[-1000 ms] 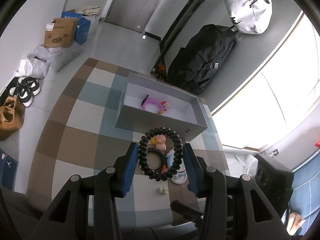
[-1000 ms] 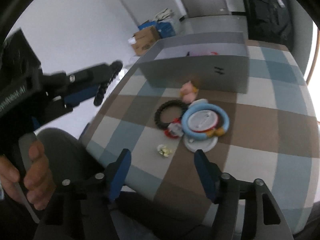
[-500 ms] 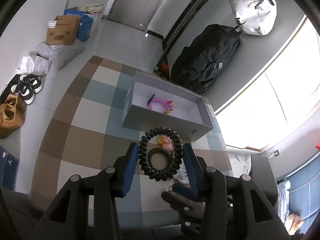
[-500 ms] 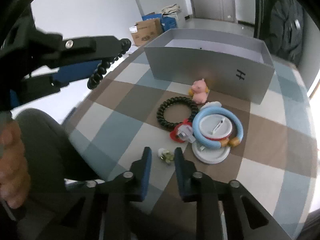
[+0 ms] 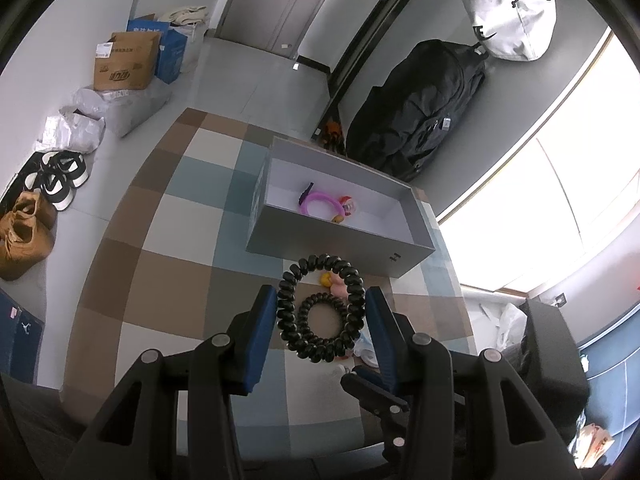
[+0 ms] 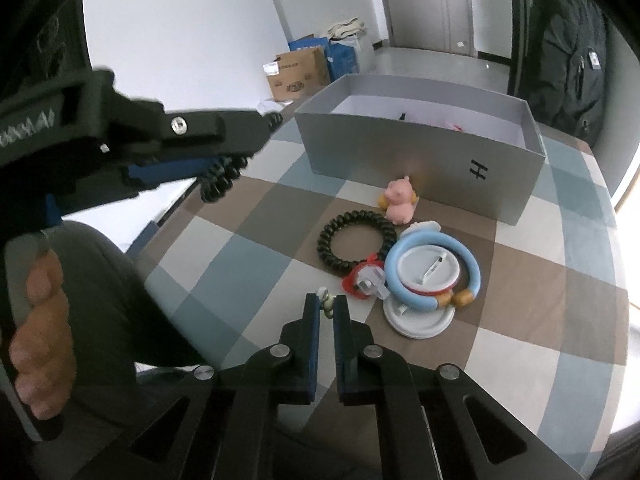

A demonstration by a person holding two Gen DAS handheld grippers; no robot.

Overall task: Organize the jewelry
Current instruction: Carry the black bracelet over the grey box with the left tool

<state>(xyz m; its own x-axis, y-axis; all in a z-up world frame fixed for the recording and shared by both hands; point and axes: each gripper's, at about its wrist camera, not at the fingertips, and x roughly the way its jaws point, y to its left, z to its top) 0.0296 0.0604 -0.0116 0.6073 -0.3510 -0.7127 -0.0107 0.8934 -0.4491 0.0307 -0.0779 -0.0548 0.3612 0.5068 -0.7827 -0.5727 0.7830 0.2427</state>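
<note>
Risk, right: the small pale flower-shaped earring is pinched only at the very tips of the right gripper, so it could slip out on the lift and drop onto the checked worktop
Risk, left: the black coiled spiral hair tie is springy and might pop free if squeezed unevenly
Right fingers: closed almost completely, the earring between them, part of it poking above the tips
Left fingers: the left gripper is partly open, pads pressing the coil's two sides, holding it above the worktop
Where things lie: the grey open cardboard box stands beyond both grippers; a second black coil lies near it, well ahead of the right fingers
</note>
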